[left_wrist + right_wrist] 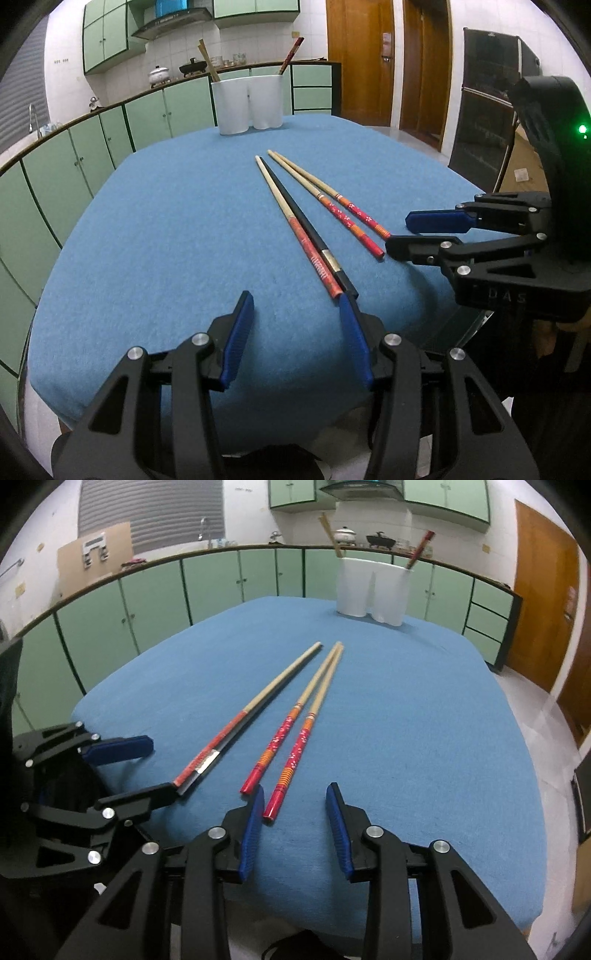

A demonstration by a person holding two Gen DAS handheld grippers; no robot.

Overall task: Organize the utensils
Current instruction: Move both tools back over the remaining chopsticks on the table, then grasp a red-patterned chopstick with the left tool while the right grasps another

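Two pairs of chopsticks lie on the blue tablecloth. One is a red-and-bamboo stick beside a black one. The other is a red flower-patterned pair. My left gripper is open and low over the cloth. Its right fingertip touches the near end of the black stick, and nothing is between the pads. My right gripper is open too. The near end of one patterned stick lies between its fingers, nearer the left pad, unpinched.
A white two-compartment holder stands at the table's far edge with chopsticks upright in each side. Green cabinets curve behind the table, with wooden doors at the right. The cloth's front edge runs just under both grippers.
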